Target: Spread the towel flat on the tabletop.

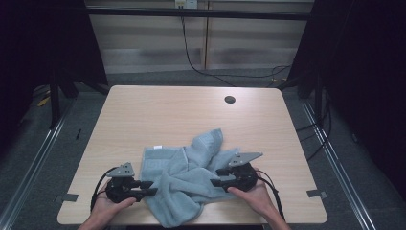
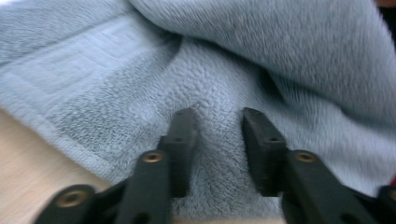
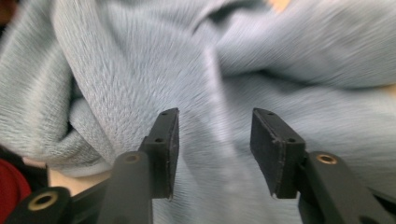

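Observation:
A light blue terry towel lies crumpled on the near half of the wooden table, one fold reaching toward the middle. My left gripper lies level at the towel's left edge and points right into it. In the left gripper view its jaws stand apart over the towel, near the woven border band, with no cloth pinched. My right gripper points left at the towel's right side. Its jaws are spread wide just above the rumpled towel, pads touching nothing.
A round cable hole sits near the table's far edge. The towel's lower corner hangs over the near edge. A black cable runs down the back wall. Metal rails flank the table on the floor.

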A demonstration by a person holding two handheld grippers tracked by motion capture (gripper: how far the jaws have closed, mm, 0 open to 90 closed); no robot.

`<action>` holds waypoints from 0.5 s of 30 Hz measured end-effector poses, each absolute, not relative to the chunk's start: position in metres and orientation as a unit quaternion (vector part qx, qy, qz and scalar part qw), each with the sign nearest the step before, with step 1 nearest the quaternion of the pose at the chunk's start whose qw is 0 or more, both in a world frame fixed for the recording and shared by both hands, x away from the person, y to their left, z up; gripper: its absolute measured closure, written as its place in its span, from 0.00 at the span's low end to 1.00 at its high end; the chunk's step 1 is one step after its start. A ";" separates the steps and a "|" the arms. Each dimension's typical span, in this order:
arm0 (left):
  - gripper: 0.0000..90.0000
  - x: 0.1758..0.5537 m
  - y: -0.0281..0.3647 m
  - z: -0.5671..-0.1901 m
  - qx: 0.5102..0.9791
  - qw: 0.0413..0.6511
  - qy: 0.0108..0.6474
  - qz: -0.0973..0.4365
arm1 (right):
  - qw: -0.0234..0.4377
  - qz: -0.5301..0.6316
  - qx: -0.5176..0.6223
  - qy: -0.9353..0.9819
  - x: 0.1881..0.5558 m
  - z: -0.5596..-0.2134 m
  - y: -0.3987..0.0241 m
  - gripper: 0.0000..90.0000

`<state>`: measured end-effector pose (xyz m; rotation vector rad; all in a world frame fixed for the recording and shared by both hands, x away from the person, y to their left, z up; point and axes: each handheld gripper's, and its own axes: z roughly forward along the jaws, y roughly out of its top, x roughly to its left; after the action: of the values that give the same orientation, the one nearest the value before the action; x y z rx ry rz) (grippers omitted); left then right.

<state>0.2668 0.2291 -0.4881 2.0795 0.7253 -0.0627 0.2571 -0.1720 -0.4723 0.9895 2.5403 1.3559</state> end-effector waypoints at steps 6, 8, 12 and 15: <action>0.60 0.304 0.212 -0.466 0.821 0.483 0.305 0.012 | 0.078 0.450 0.366 0.811 0.276 -0.465 -0.193 0.51; 0.57 0.319 0.197 -0.462 0.820 0.485 0.303 0.017 | 0.087 0.434 0.375 0.815 0.287 -0.471 -0.193 0.47; 0.45 0.346 0.167 -0.470 0.828 0.469 0.306 0.014 | 0.076 0.418 0.388 0.818 0.306 -0.489 -0.189 0.36; 0.37 0.355 0.152 -0.485 0.830 0.465 0.309 0.003 | 0.074 0.408 0.394 0.820 0.311 -0.499 -0.185 0.28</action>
<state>0.3548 0.1524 -0.4852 2.0383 0.7600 0.0073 0.3109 -0.1854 -0.4988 1.1828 2.4628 1.2242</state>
